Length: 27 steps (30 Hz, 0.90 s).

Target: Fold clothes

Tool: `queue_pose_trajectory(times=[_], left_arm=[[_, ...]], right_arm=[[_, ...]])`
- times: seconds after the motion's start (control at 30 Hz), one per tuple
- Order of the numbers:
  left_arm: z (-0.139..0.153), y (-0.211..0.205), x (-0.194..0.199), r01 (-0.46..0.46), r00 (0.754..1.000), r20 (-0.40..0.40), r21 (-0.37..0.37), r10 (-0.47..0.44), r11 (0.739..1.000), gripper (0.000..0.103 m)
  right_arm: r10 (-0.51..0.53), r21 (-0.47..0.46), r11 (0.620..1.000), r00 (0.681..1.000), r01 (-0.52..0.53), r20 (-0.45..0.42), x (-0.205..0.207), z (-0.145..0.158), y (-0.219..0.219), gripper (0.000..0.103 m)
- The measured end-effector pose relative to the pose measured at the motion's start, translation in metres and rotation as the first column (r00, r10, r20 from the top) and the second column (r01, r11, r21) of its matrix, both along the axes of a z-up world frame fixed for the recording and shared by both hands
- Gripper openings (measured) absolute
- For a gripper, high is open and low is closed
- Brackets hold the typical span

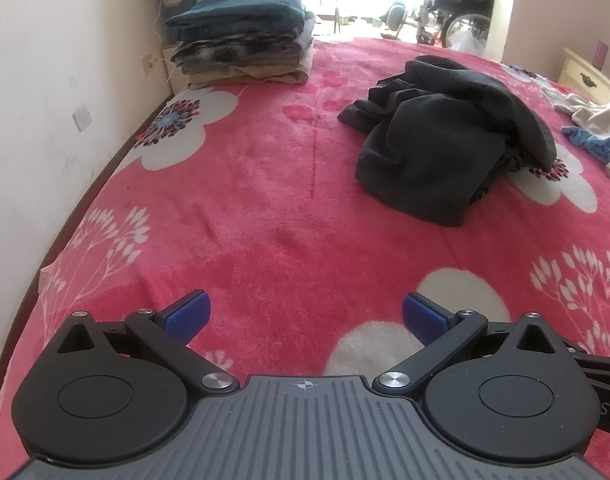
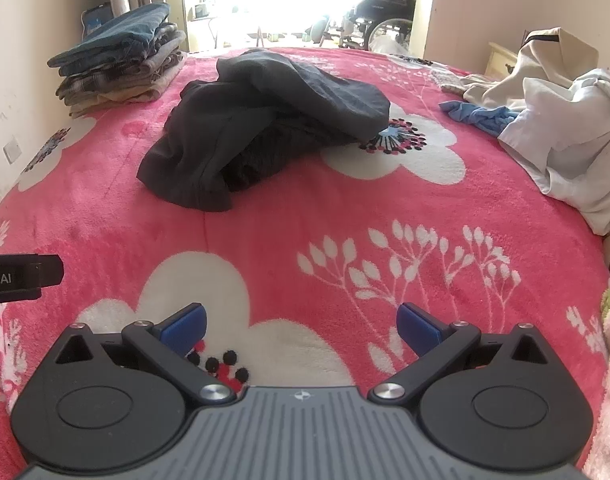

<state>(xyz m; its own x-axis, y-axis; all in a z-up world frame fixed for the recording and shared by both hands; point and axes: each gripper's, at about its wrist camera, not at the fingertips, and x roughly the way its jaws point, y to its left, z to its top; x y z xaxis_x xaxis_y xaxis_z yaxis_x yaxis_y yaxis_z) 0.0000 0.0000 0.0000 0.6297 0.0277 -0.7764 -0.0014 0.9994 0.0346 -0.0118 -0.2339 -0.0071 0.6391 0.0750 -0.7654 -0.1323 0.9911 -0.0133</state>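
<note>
A crumpled dark grey garment (image 1: 445, 136) lies in a heap on the pink flowered blanket (image 1: 265, 200); it also shows in the right wrist view (image 2: 261, 124). My left gripper (image 1: 305, 314) is open and empty, low over the blanket, well short of the garment. My right gripper (image 2: 301, 326) is open and empty too, near the bed's front. A stack of folded clothes (image 1: 245, 40) stands at the far left by the wall, also seen from the right wrist (image 2: 121, 60).
Unfolded white and beige clothes (image 2: 557, 128) and a blue piece (image 2: 481, 116) lie at the right of the bed. The wall (image 1: 45, 100) runs along the left. The left gripper's body (image 2: 21, 278) shows at the left edge. A wheelchair (image 2: 385, 12) stands beyond the bed.
</note>
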Motion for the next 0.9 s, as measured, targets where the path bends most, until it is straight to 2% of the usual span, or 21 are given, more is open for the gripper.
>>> queue_pose_trajectory(times=[0.63,0.9], left_arm=[[-0.0015,-0.0004,-0.0006,0.003,1.000,0.012,0.015,-0.003,1.000,0.103],[-0.0029,-0.0010,-0.0013,0.030,0.999,0.023,-0.006,-0.030,1.000,0.103]], right_arm=[[-0.003,0.008,1.000,1.000,0.003,0.001,-0.0002,0.0013,-0.0013,0.103],[-0.007,0.007,1.000,1.000,0.007,0.008,0.0009,0.0032,-0.0022,0.103]])
